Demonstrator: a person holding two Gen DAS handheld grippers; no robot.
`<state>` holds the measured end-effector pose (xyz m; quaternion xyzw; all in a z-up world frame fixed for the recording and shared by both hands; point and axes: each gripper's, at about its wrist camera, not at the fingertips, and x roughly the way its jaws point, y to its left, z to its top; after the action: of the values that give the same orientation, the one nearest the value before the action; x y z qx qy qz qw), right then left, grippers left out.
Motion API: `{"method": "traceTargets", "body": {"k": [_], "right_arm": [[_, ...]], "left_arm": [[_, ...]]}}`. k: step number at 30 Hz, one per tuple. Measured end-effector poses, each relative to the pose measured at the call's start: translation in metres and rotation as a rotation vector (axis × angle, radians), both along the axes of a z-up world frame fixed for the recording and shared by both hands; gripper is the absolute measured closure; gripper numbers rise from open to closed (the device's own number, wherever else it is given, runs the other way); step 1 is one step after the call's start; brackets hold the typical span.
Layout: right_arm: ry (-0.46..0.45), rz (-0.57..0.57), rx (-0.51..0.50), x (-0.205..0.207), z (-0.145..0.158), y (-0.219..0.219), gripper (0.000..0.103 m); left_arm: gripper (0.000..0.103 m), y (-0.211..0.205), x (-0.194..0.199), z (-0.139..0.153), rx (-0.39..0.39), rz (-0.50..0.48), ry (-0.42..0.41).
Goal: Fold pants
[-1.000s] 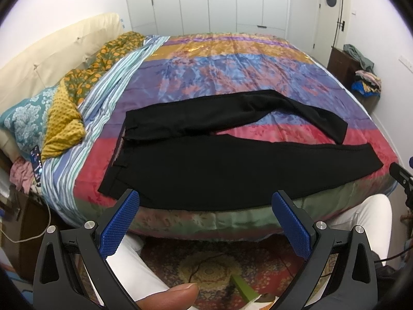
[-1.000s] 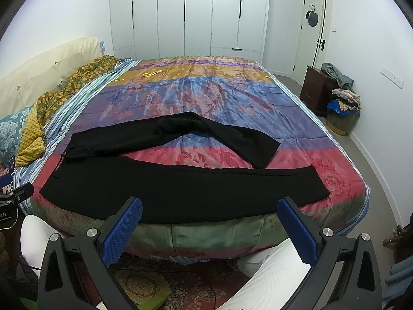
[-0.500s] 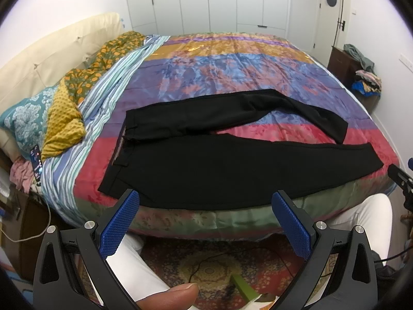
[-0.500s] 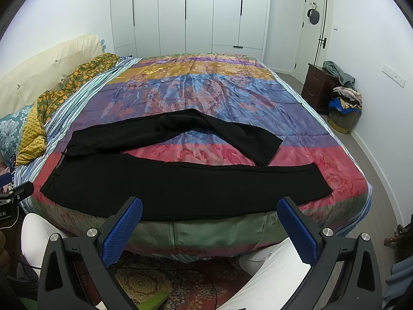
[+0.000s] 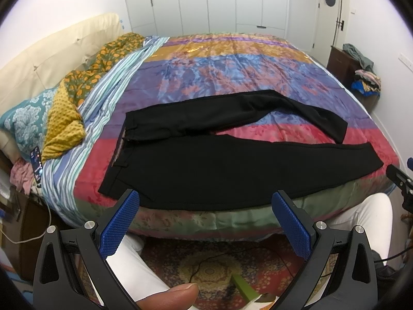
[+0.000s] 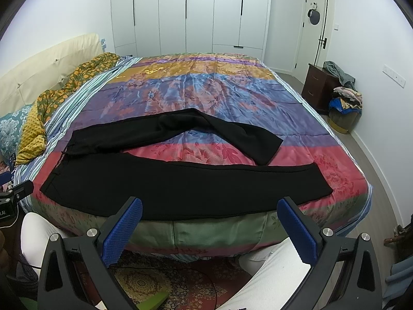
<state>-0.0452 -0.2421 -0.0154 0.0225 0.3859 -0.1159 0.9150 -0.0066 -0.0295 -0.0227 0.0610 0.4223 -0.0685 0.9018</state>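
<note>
Black pants (image 5: pixel 219 170) lie spread on the colourful bedspread (image 5: pixel 232 62), waistband at the left, legs running right. The near leg lies straight along the bed's front edge; the far leg bends in an arc. They also show in the right wrist view (image 6: pixel 185 186). My left gripper (image 5: pixel 206 201) is open and empty, held off the front edge of the bed below the pants. My right gripper (image 6: pixel 209 209) is open and empty, also in front of the bed edge, apart from the cloth.
Pillows (image 5: pixel 62 126) and a cream headboard (image 5: pixel 51 56) are at the left. A phone (image 5: pixel 36 162) lies at the bed's left edge. A dark nightstand (image 6: pixel 320 87) with a clothes pile stands at the right wall. White wardrobes (image 6: pixel 185 13) are behind. A patterned rug (image 5: pixel 206 268) lies below.
Both grippers have risen slightly and tipped a little toward the bed; the pants have not moved.
</note>
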Motion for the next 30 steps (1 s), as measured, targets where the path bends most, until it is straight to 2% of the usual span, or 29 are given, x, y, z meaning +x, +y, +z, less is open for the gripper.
{"method": "traceTargets", "body": {"k": [22,26,30], "right_arm": [[-0.016,-0.037,-0.040,-0.003,0.005,-0.003,0.000],[-0.016,-0.074,-0.049,-0.005,0.008,-0.009,0.000],[0.014,-0.134,-0.038,-0.004,0.008,-0.020,0.000]], "left_arm": [[0.001,-0.004,0.002,0.003,-0.006,0.007,-0.006],[0.001,-0.003,0.007,0.003,-0.025,0.002,0.021],[0.001,-0.008,0.006,0.004,0.001,-0.006,0.014]]}}
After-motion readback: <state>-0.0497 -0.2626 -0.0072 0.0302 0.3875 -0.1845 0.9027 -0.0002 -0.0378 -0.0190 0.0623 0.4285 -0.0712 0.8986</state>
